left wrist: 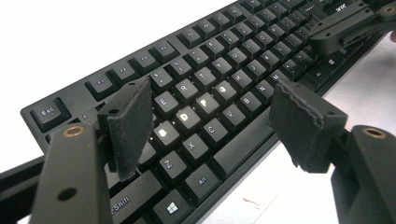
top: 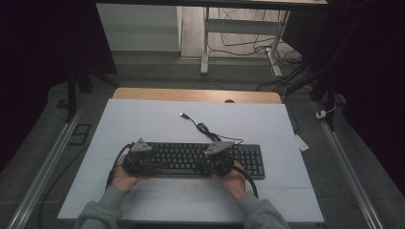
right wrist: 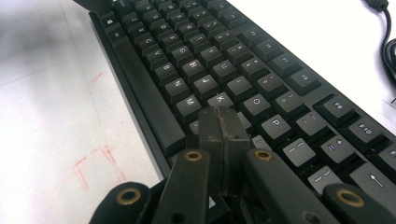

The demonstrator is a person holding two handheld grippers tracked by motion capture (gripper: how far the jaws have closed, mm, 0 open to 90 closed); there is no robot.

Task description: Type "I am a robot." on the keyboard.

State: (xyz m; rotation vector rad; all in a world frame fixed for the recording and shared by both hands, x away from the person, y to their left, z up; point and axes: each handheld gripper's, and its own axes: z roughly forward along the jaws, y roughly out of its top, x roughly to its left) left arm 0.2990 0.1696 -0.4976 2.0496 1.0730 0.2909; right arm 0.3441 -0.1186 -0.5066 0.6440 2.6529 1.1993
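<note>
A black keyboard (top: 191, 160) lies across the near half of the white table top (top: 157, 121). My left gripper (top: 139, 156) hovers over the keyboard's left end. In the left gripper view the left gripper (left wrist: 212, 119) stands open above the keyboard (left wrist: 224, 65), and the S, D, F and G keys between its pads glow. My right gripper (top: 217, 155) is over the keyboard's middle right. It is shut with nothing between its pads, and its tips (right wrist: 223, 121) sit just above the keys next to K. The right gripper (left wrist: 345, 23) also shows far off in the left gripper view.
The keyboard's black cable (top: 203, 128) coils behind it and ends in a loose USB plug (top: 183, 115). Faint red marks (right wrist: 93, 163) are drawn on the table in front of the keyboard. Beyond the table's wooden far edge (top: 196, 94) stand desk legs and floor cables.
</note>
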